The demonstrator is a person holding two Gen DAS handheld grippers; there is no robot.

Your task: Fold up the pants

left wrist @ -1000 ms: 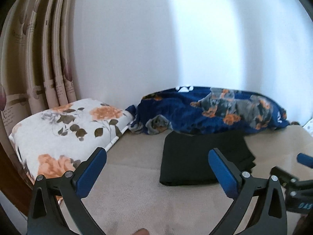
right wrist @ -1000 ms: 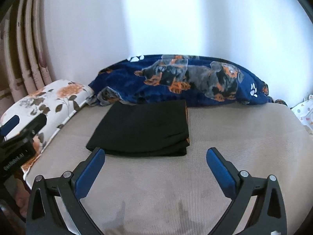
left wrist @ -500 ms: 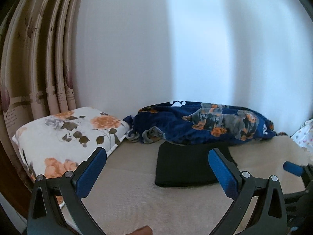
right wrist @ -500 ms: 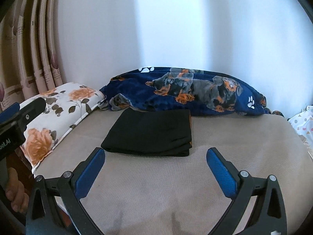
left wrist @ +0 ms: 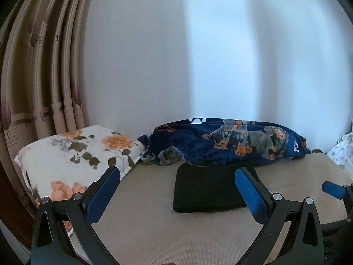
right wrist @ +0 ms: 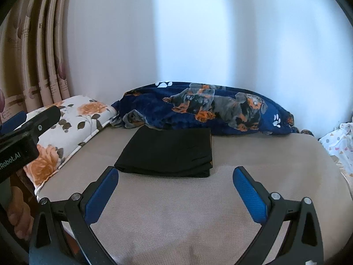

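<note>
Lying folded flat, black pants [right wrist: 167,150], long axis left-right, both grippers' jaws spread, empty.

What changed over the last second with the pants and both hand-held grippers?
Both hand-held grippers, left and right, drew back and tilted up, so the folded black pants now sit farther off in both views. Nothing was grasped or released. Jaws stayed wide open and empty; the pants stayed folded on the beige mat against the dog-print blanket.

Your two wrist cameras sit low over the bed, facing the wall; both share the folded black pants [left wrist: 209,190] [right wrist: 167,152], the right view nearer.
</note>
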